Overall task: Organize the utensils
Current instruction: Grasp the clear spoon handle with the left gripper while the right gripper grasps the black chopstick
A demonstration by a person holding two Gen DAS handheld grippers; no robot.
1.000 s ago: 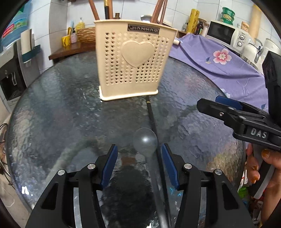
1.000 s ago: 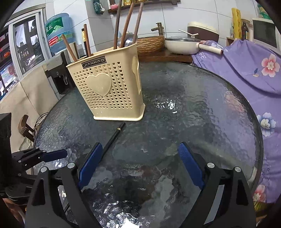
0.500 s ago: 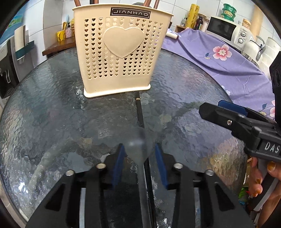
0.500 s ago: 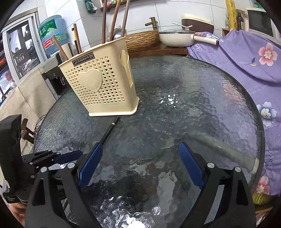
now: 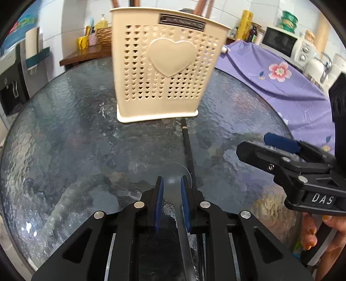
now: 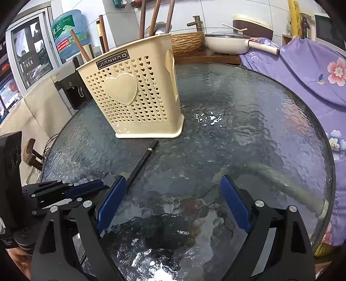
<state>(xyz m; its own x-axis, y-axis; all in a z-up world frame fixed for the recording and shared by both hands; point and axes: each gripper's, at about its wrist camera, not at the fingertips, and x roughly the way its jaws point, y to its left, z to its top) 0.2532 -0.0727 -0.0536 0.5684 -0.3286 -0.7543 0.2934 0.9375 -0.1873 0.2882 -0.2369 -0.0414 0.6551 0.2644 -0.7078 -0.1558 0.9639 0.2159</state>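
Left wrist view: the left gripper (image 5: 171, 183) has its jaws clamped on a clear spoon (image 5: 175, 173), ready to lift it toward the holder (image 5: 164, 73) at 12 o'clock. A black chopstick (image 5: 188, 151) lies just beside. The right gripper (image 6: 170, 198) waits with jaws apart, empty.

— The counter (image 6: 248, 121)?
— Rippled, glossy glass.
— The holder (image 6: 134, 97)?
— Matt cream plastic, perforated, holding wooden handles (image 6: 154, 18).
— The spoon (image 5: 176, 173)?
— Clear, smooth plastic. The chopstick (image 6: 141, 162) looks matt black.
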